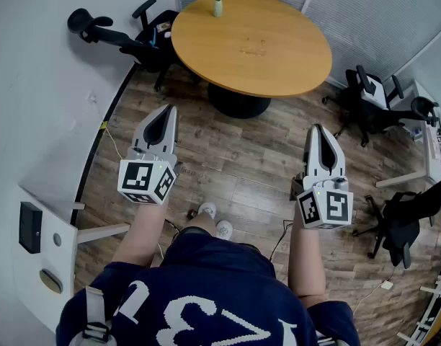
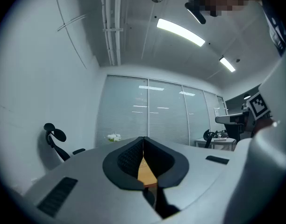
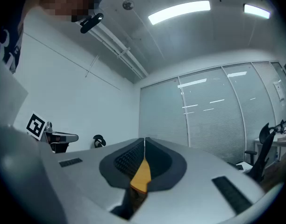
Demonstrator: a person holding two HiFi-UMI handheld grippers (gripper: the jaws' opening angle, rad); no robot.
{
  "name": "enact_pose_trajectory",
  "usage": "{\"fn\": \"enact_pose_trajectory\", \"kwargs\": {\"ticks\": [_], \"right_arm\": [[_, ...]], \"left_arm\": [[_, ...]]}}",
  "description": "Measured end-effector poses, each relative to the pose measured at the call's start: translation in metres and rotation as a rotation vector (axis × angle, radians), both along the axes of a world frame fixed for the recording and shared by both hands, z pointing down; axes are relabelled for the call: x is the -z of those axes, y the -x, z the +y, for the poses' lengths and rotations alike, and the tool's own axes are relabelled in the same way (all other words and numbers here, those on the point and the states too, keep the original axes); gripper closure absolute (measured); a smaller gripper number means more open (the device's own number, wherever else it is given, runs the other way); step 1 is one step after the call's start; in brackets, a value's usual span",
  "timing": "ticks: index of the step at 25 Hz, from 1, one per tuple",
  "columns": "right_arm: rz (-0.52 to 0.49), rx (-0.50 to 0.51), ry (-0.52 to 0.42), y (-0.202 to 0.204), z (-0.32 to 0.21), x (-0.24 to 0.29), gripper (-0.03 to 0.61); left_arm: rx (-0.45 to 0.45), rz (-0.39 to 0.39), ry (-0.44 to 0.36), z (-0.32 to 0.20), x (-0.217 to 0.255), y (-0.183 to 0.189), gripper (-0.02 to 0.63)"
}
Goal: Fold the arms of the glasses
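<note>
A pair of glasses [image 1: 254,47], faint and pale-framed, lies near the middle of the round wooden table [image 1: 292,71] at the far side of the room. Both grippers are held level over the wooden floor, well short of the table. My left gripper [image 1: 165,110] is shut with nothing between its jaws; in the left gripper view the jaws [image 2: 143,138] meet at the tip, with the tabletop showing through the gap below. My right gripper [image 1: 320,128] is likewise shut and empty, and its jaws [image 3: 144,139] touch in the right gripper view.
A small vase of white flowers [image 1: 217,4] stands at the table's far edge. Black office chairs stand at the back left [image 1: 127,42] and at the right [image 1: 372,99]. A white desk [image 1: 40,251] is at my left, and another desk [image 1: 429,157] at the right.
</note>
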State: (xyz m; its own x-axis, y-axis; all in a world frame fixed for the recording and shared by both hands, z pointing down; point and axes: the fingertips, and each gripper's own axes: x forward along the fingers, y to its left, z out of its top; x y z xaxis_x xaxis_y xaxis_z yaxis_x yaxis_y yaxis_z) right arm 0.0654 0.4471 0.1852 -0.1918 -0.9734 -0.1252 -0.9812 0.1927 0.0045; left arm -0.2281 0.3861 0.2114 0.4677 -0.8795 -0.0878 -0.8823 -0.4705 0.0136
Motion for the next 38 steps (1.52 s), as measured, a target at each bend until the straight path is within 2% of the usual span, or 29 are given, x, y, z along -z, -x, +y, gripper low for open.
{"fn": "enact_pose_trajectory", "kwargs": {"ticks": [8, 12, 20, 26, 31, 38], "right_arm": [[-0.018, 0.009, -0.002, -0.002, 0.033, 0.000, 0.549], [-0.089, 0.039, -0.019, -0.005, 0.041, -0.001, 0.549], [-0.091, 0.035, -0.024, -0.015, 0.022, -0.004, 0.549], [-0.087, 0.067, -0.003, -0.018, -0.036, -0.008, 0.549], [-0.073, 0.057, 0.008, -0.025, -0.109, -0.009, 0.549], [-0.071, 0.032, -0.040, -0.032, -0.202, 0.008, 0.549]], "left_arm": [[-0.024, -0.003, 0.004, 0.034, 0.000, -0.013, 0.598], [-0.027, -0.007, 0.004, 0.042, 0.002, -0.013, 0.598], [-0.023, -0.018, 0.016, 0.022, -0.004, -0.022, 0.598], [-0.023, -0.005, 0.025, -0.037, -0.010, -0.032, 0.598], [-0.039, 0.010, 0.035, -0.119, -0.014, -0.043, 0.598], [-0.075, -0.003, 0.006, -0.225, 0.000, -0.056, 0.598]]}}
